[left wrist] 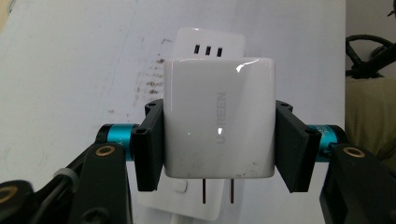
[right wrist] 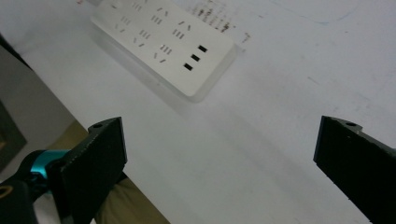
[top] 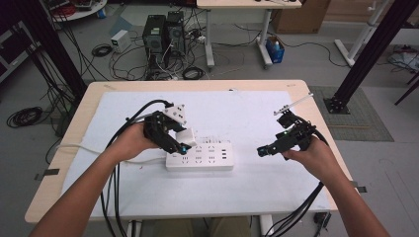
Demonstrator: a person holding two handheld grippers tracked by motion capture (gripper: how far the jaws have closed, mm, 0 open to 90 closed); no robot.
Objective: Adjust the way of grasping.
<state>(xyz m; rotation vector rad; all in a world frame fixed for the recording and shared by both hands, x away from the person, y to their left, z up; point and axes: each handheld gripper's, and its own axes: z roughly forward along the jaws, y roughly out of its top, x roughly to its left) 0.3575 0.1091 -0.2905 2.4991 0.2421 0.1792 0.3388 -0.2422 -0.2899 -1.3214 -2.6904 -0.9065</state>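
A white power strip lies at the middle of the white mat, with several sockets and three USB ports at its right end. My left gripper is shut on a white charger marked UGREEN, gripped by its two sides. The charger's two metal prongs point down over the strip's left end, still apart from it. In the high view the charger hangs just above the strip. My right gripper is open, off to the right of the strip, with nothing between its jaws.
The white mat covers a wooden table. A white cable runs left from the strip. Black cables trail from both grippers over the near edge. Beyond the table stand computer towers and tangled floor cables.
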